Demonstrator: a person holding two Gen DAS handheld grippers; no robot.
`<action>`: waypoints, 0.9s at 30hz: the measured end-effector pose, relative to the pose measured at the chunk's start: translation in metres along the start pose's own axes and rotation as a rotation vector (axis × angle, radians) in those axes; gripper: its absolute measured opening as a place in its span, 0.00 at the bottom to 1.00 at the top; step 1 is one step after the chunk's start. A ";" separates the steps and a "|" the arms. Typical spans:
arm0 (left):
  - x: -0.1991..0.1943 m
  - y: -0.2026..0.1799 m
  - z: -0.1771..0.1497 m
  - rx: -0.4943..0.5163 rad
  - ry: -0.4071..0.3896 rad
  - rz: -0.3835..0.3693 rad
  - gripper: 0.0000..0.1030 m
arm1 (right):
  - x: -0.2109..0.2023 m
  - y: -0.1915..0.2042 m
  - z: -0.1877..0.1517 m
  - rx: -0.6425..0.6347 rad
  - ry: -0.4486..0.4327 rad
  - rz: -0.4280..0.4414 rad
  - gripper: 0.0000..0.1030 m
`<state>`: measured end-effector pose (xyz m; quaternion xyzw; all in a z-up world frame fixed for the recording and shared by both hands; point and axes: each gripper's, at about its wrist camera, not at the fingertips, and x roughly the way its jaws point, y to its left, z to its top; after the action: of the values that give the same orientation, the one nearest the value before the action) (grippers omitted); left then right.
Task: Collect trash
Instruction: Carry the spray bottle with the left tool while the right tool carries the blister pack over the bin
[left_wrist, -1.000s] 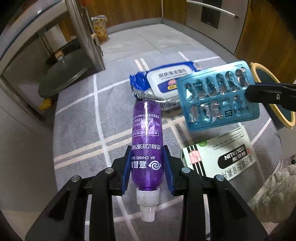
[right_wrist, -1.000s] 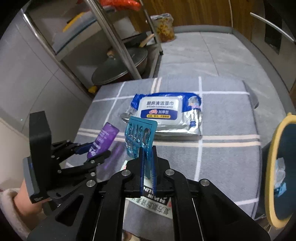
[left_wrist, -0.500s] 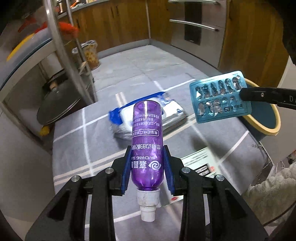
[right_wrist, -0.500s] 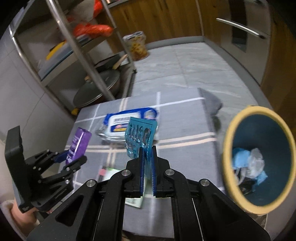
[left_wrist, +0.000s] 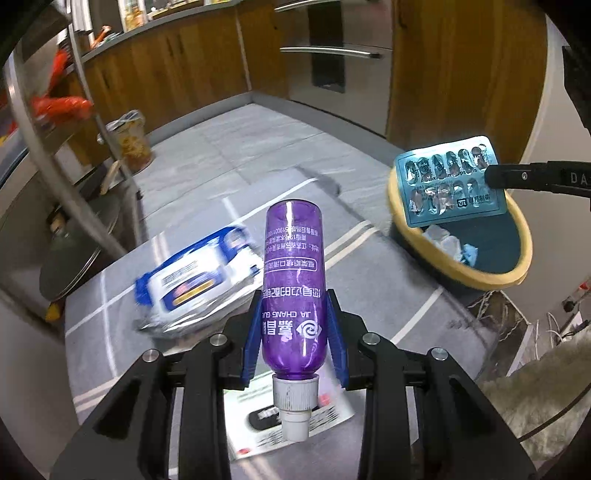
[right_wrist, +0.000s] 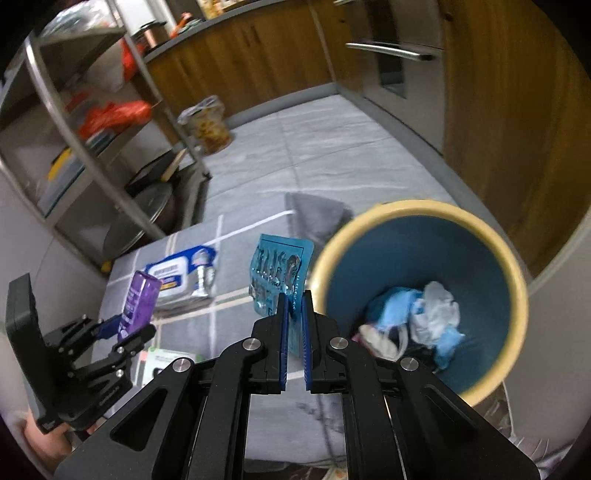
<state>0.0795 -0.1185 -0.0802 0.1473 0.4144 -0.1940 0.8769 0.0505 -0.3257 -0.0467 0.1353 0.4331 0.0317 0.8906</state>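
My left gripper (left_wrist: 294, 317) is shut on a purple plastic bottle (left_wrist: 292, 280), cap toward the camera, held above the grey checked table (left_wrist: 369, 273). The bottle also shows in the right wrist view (right_wrist: 138, 302). My right gripper (right_wrist: 294, 306) is shut on a blue pill blister pack (right_wrist: 279, 273), held upright beside the rim of the blue bin with a yellow rim (right_wrist: 513, 280). In the left wrist view the blister pack (left_wrist: 448, 184) hangs over the bin (left_wrist: 491, 277), which holds crumpled tissues.
A wet-wipes pack (left_wrist: 195, 284) and a flat medicine box (left_wrist: 266, 417) lie on the table. A metal shelf rack (right_wrist: 92, 129) with pots stands at the left. Wooden cabinets and an oven line the far wall.
Both grippers have lifted and swung right toward the bin. The blister pack went from above the table to the bin's rim. The bottle rose off the table.
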 end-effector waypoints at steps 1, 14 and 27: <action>0.002 -0.006 0.004 0.007 -0.001 -0.008 0.31 | -0.002 -0.007 0.000 0.009 -0.003 -0.006 0.07; 0.034 -0.097 0.044 0.104 -0.005 -0.122 0.31 | -0.013 -0.084 -0.008 0.109 -0.008 -0.125 0.08; 0.076 -0.165 0.057 0.189 0.053 -0.211 0.31 | 0.004 -0.125 -0.009 0.153 0.041 -0.234 0.08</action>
<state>0.0859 -0.3041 -0.1209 0.1900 0.4307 -0.3191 0.8225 0.0383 -0.4438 -0.0885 0.1509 0.4652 -0.1029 0.8661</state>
